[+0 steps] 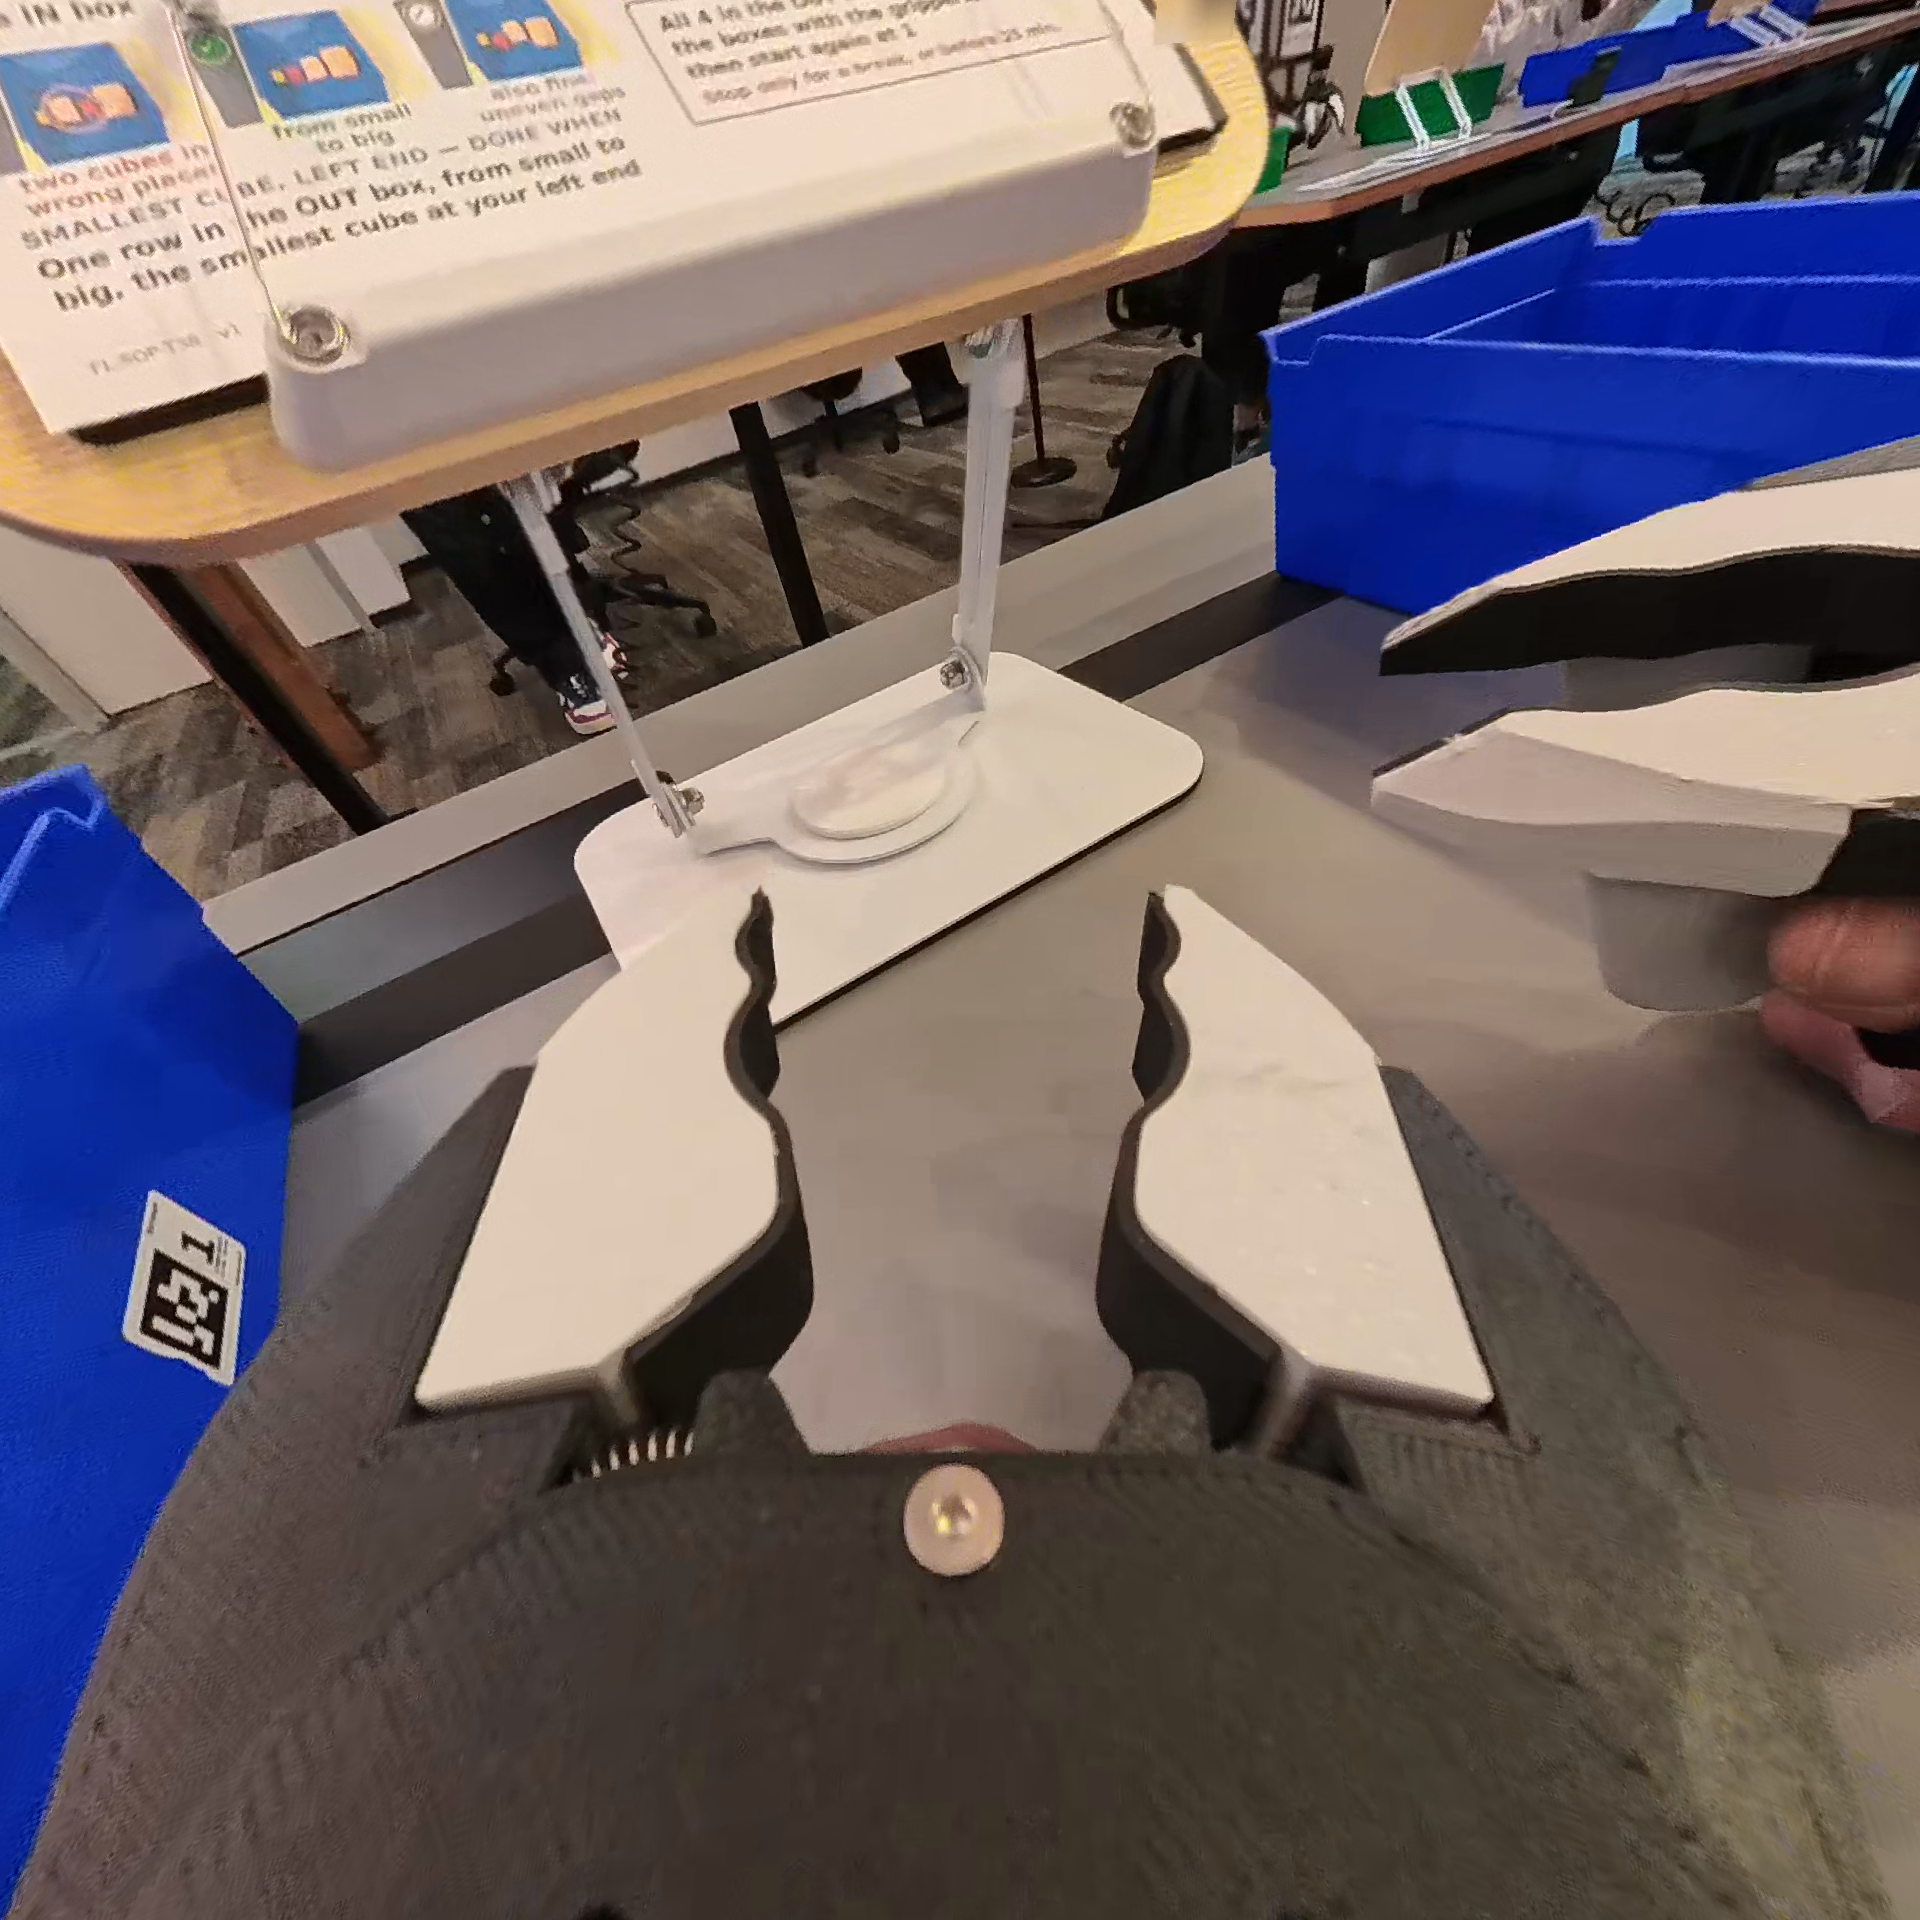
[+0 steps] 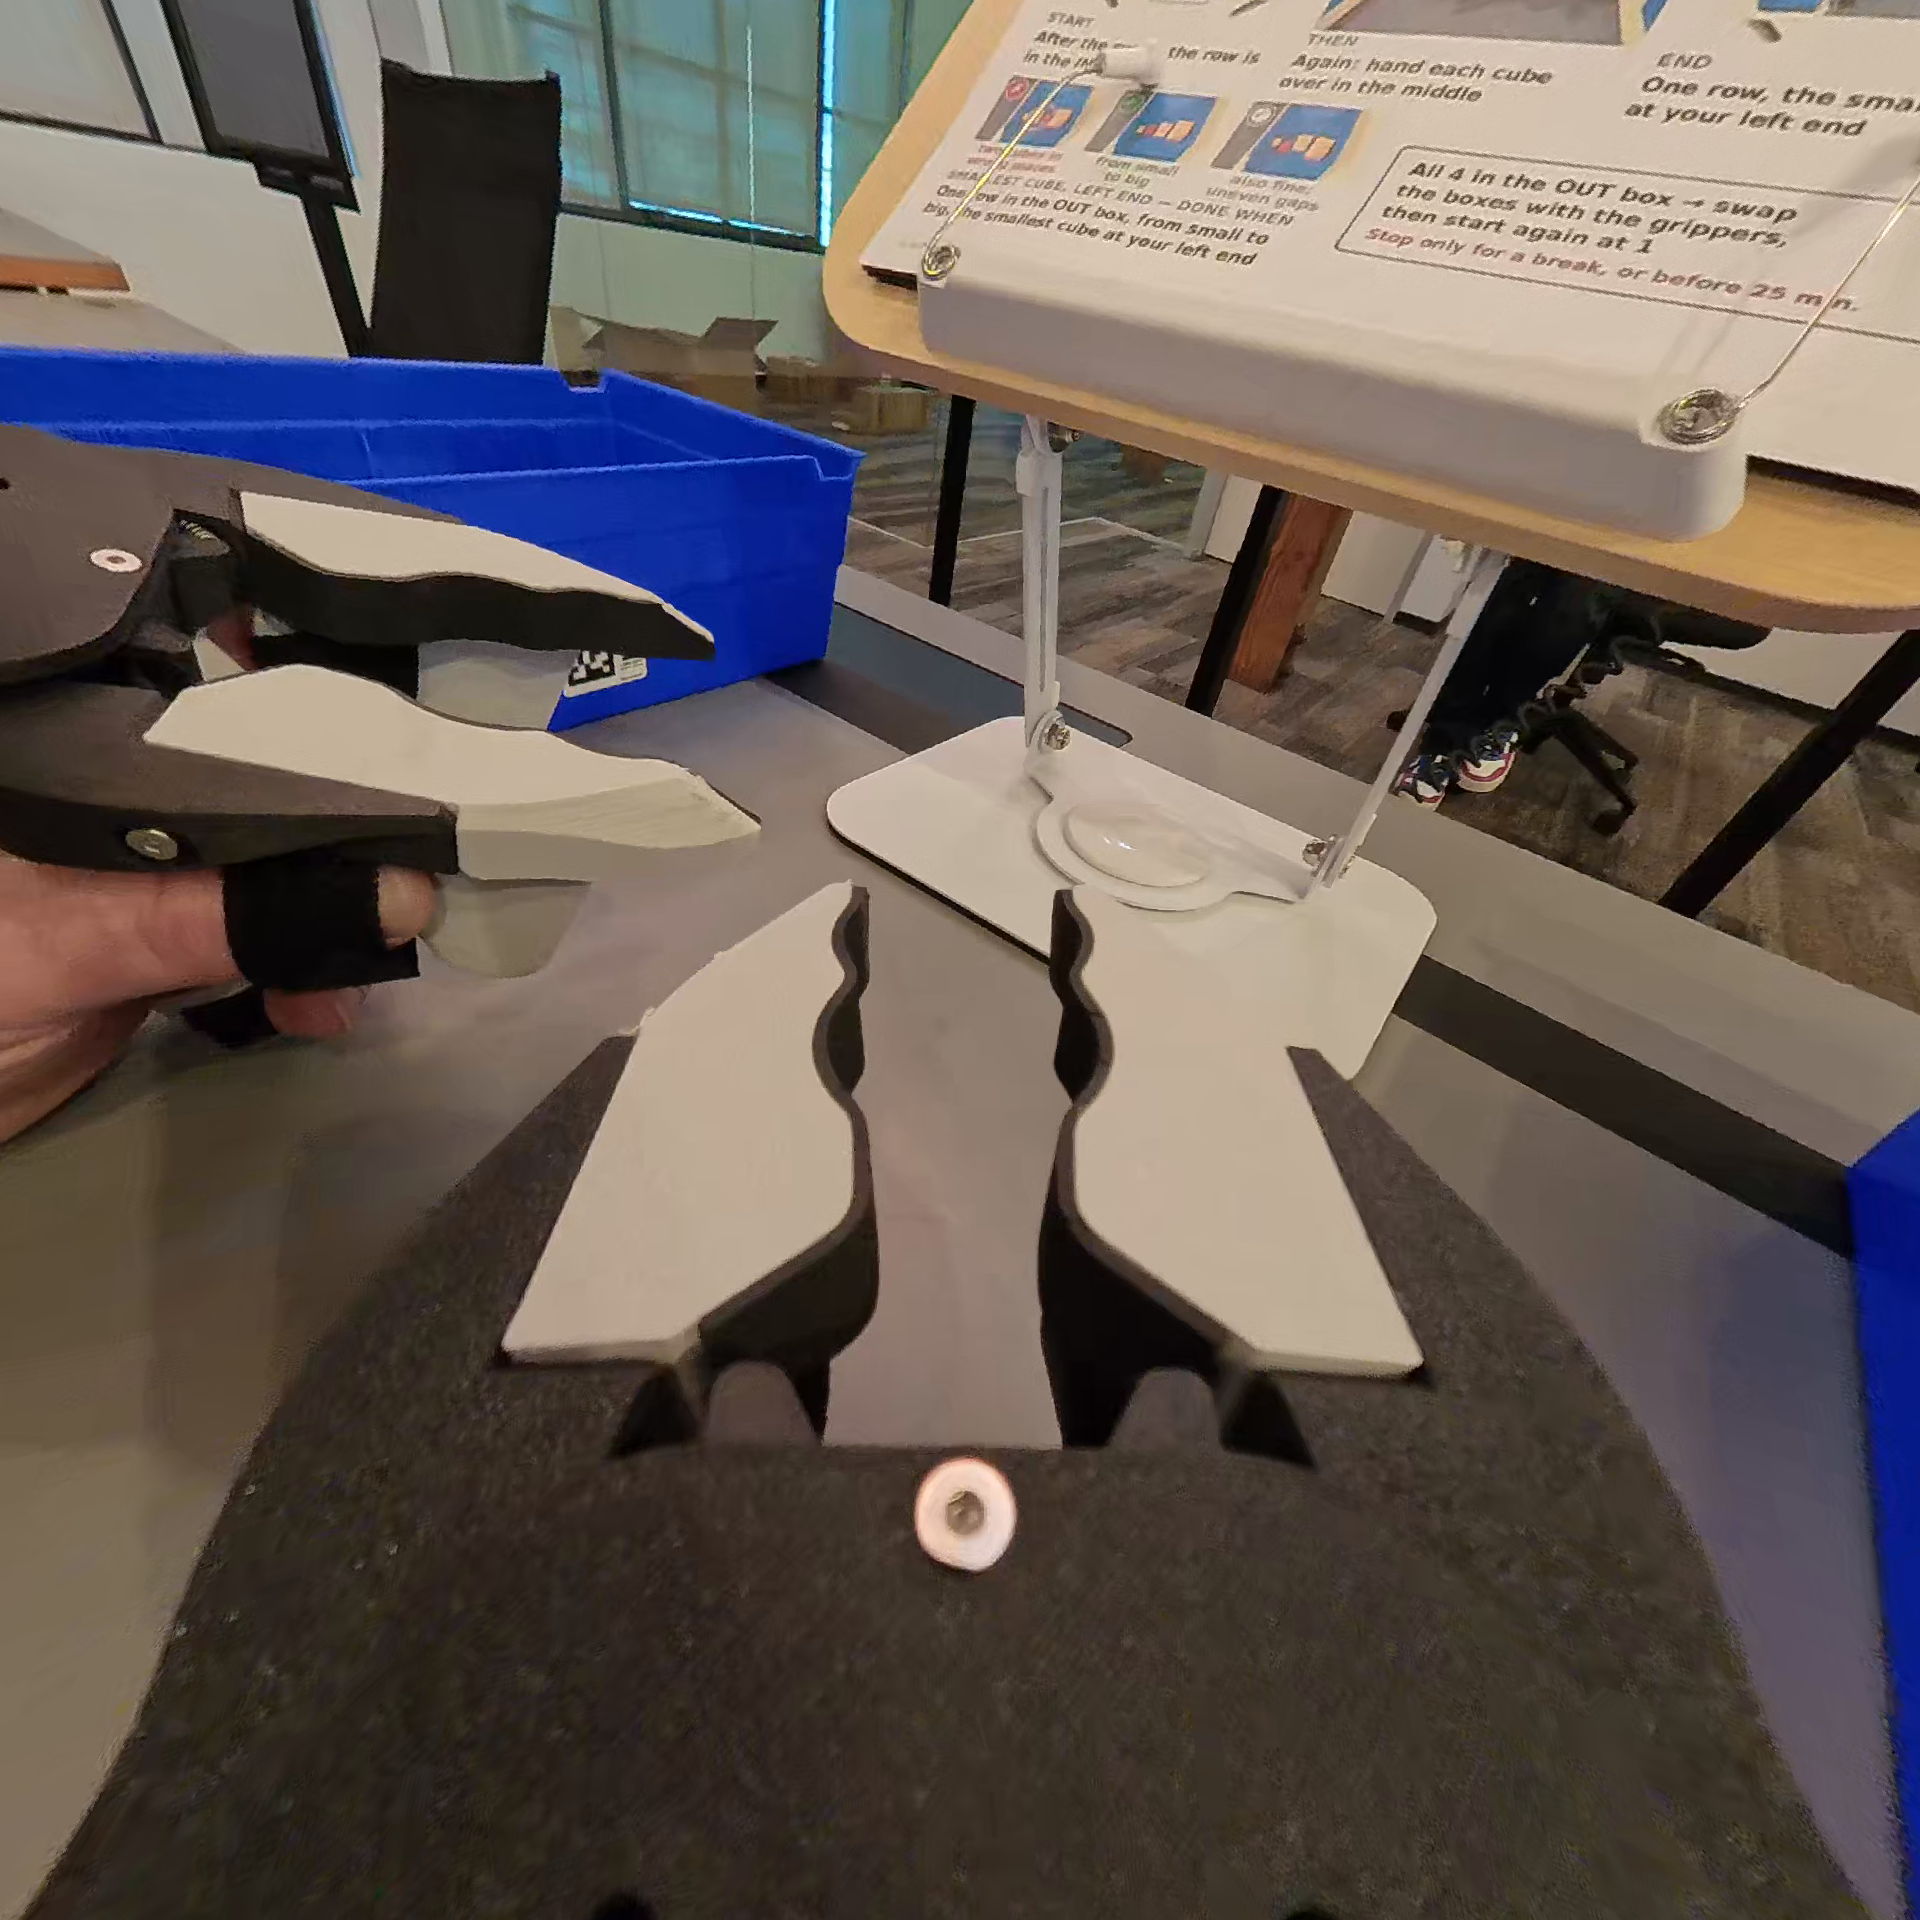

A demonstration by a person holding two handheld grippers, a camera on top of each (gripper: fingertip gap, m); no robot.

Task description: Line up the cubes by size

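No cube shows in either view. My left gripper (image 1: 961, 904) is open with nothing between its white fingers (image 1: 665, 1091), and it hovers over the grey table (image 1: 1351, 1039) in front of the white stand base (image 1: 1039, 800). It also shows at the left of the right wrist view (image 2: 727, 727), held in a hand. My right gripper (image 2: 956, 904) is open with only bare table between its fingers (image 2: 1195, 1122). It shows at the right edge of the left wrist view (image 1: 1382, 727).
A blue bin (image 1: 1558, 416) stands at the right of the left wrist view and another blue bin (image 1: 125, 1039) at its left. In the right wrist view a blue bin (image 2: 623, 488) stands far left. A tilted instruction board (image 2: 1351, 312) on the stand hangs above.
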